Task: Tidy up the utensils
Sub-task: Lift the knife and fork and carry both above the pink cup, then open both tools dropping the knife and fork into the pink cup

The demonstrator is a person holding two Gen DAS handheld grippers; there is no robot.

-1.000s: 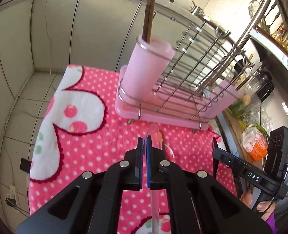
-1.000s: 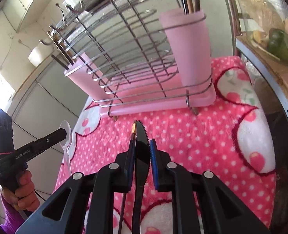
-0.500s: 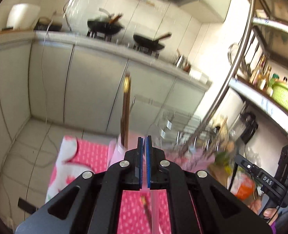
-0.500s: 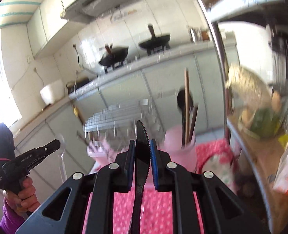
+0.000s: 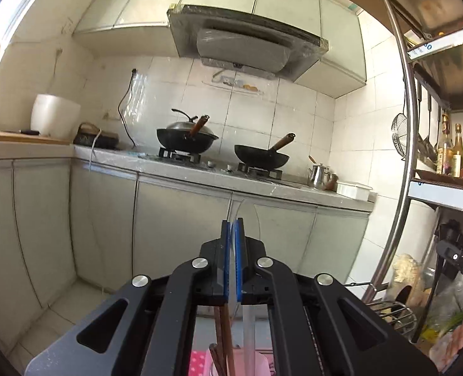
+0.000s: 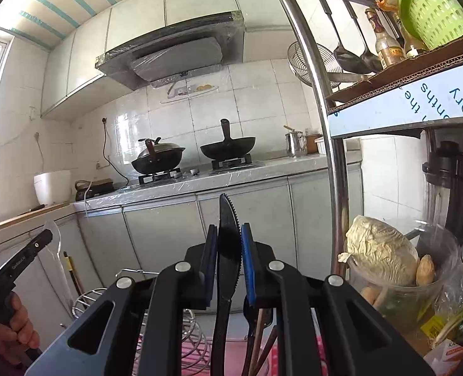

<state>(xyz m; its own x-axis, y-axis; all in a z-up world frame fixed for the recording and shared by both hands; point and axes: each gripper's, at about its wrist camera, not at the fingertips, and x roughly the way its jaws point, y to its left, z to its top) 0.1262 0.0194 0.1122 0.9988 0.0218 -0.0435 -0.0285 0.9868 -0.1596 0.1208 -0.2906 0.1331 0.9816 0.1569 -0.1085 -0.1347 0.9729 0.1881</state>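
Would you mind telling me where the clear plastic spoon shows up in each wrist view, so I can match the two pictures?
Left wrist view: the clear plastic spoon is at bottom centre, clamped in the left hand-held gripper, its bowl showing above the pads.
Right wrist view: the spoon is at far left, in the same gripper.
Shared landmark: the lidded wok on the stove.

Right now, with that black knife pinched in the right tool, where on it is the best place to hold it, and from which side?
As held now: the right gripper clamps the black knife across its flat faces, near where blade meets handle. The fingers come from the handle end, so the serrated tip points away. The flat, thin blade gives the pads broad faces to press, probably keeping it from twisting.
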